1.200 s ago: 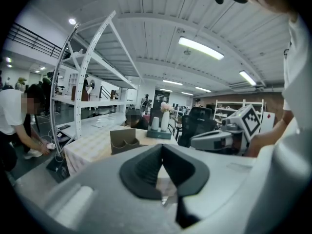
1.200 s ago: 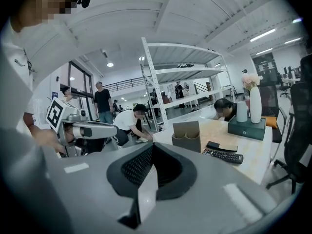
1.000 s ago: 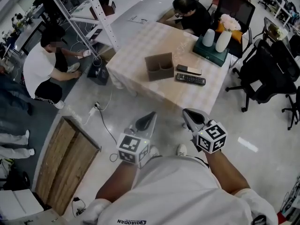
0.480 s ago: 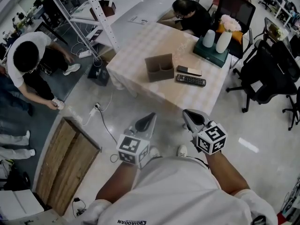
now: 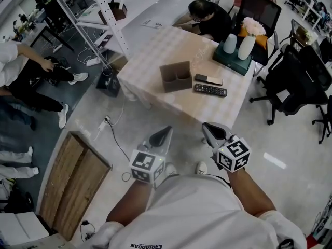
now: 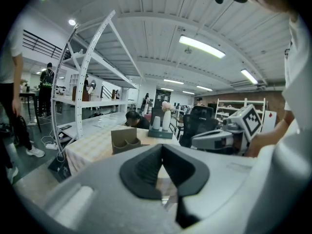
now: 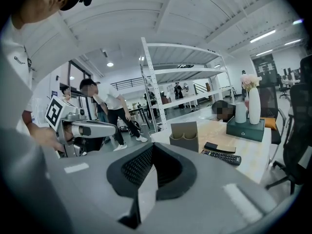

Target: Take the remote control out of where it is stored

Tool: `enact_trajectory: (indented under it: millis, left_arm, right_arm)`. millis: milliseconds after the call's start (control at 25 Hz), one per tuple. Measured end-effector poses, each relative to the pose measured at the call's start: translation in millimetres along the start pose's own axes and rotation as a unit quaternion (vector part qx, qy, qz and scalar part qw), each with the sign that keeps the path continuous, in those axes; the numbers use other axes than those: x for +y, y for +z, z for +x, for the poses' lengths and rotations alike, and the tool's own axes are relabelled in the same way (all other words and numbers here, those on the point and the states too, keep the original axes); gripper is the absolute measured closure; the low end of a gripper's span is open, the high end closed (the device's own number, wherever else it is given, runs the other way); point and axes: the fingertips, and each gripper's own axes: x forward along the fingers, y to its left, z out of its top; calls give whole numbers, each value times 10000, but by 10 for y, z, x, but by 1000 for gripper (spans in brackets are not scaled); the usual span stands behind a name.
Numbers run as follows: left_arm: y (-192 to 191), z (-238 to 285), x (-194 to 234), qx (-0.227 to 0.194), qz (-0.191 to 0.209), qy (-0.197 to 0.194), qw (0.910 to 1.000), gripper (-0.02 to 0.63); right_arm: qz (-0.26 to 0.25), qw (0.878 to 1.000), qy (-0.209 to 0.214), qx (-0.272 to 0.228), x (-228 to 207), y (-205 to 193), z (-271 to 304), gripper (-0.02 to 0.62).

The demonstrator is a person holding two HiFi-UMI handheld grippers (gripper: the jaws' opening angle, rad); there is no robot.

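Observation:
Two remote controls lie on the checked table (image 5: 155, 56): a black one (image 5: 210, 90) (image 7: 222, 156) and a dark one with a pale end (image 5: 208, 79) (image 7: 217, 147) just behind it. A brown two-pocket holder (image 5: 176, 75) (image 6: 125, 140) (image 7: 184, 131) stands to their left, its pockets looking empty. My left gripper (image 5: 167, 129) (image 6: 162, 147) and right gripper (image 5: 206, 125) (image 7: 152, 147) hang side by side over the floor, well short of the table's near edge. Both are shut with nothing between the pads.
A teal tray (image 5: 234, 58) with white vases stands at the table's far right. Office chairs (image 5: 290, 82) crowd the right side. One person crouches behind the table (image 5: 210, 14), another stands at far left (image 5: 21, 71). A white rack (image 5: 88, 14), floor cables (image 5: 106, 121) and a wooden board (image 5: 72, 183) lie left.
The person at the left has risen from a crouch and shifted further left. Both grippers and the things on the table have stayed put.

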Motion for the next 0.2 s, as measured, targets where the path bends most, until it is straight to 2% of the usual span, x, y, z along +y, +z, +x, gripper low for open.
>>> enact_trajectory:
  millis: [200]
  left_arm:
    - [-15, 7, 3, 28, -15, -10, 10000, 603]
  right_arm:
    - [2, 10000, -6, 14, -10, -15, 13, 589]
